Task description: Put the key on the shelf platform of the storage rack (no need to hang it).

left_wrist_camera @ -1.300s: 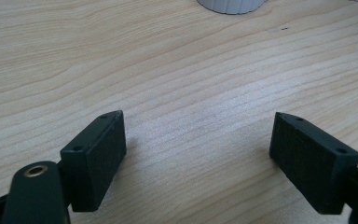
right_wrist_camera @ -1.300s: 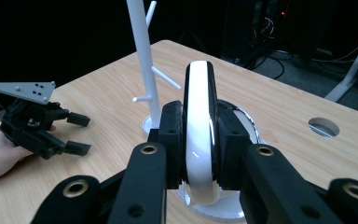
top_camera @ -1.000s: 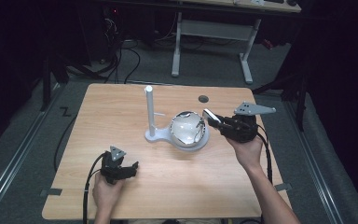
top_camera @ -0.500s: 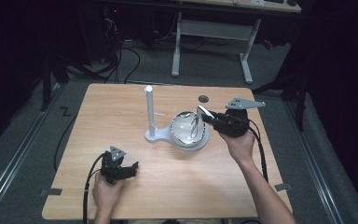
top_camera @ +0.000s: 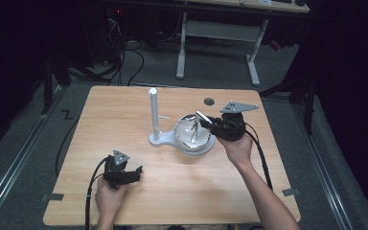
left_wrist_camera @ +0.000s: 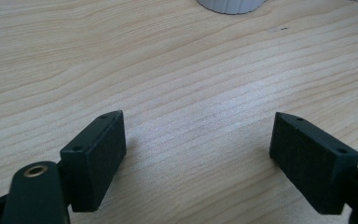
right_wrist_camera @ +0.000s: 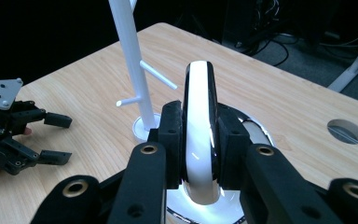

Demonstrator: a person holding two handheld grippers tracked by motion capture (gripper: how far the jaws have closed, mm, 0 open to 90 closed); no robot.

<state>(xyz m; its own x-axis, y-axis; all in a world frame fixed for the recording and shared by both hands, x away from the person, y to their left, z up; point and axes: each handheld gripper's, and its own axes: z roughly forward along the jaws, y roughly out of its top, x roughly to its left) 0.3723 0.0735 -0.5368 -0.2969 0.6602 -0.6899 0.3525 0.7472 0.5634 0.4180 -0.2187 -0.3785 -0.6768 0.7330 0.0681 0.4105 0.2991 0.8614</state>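
Left gripper (top_camera: pixel 135 173): low on the table (top_camera: pixel 124 110), at the near left of the white stand (top_camera: pixel 154 117), well apart from it; jaws wide apart, nothing between them.
Left hand (top_camera: pixel 108 194): grasps the gripper from behind.
Right gripper (right_wrist_camera: pixel 198 135): just right of the stand; jaws clamped on the handle (right_wrist_camera: pixel 199 126).
Right forearm: stretched from the near edge.

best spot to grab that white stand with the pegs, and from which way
Grip the upright pole of the white stand above its two short pegs, coming in level from the open left side. The pole is slim, straight and vertical there; the right gripper, shut on the mug handle, crowds the right.
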